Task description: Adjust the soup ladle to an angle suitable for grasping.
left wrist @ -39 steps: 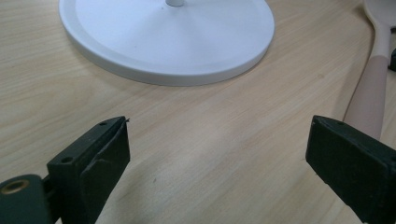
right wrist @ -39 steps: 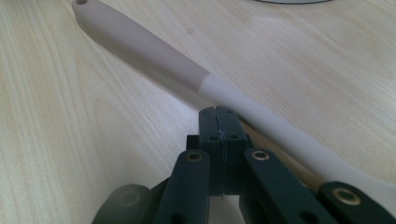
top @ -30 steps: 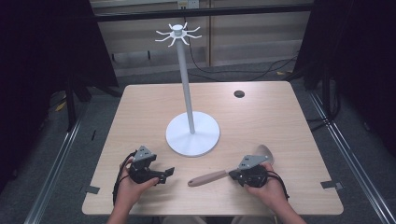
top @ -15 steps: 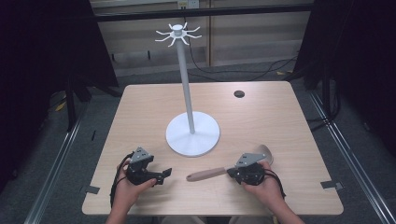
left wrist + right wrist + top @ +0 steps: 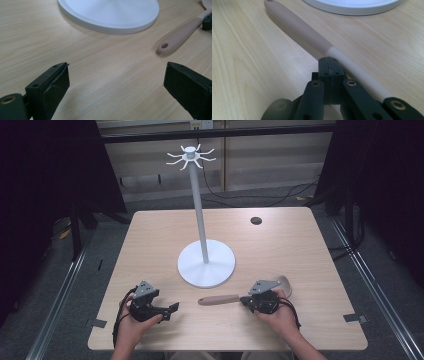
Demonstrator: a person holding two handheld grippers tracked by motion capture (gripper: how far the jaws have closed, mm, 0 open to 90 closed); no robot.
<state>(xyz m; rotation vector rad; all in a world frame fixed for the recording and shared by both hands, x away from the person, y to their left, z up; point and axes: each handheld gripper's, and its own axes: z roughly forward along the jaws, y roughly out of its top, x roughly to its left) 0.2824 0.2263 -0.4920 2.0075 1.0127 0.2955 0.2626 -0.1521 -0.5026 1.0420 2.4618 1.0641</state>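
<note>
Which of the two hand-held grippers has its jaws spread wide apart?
The left hand-held gripper: its jaws stand wide apart over bare table. The right hand-held gripper has its jaws pressed together beside the spatula.

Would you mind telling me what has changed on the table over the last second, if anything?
Very little. The right gripper and the spatula beside it have slid slightly toward the person's edge of the table; its fingers are pressed together next to the handle, not around it. The left gripper rests open, as before. The white stand and the small dark disc have not moved.
</note>
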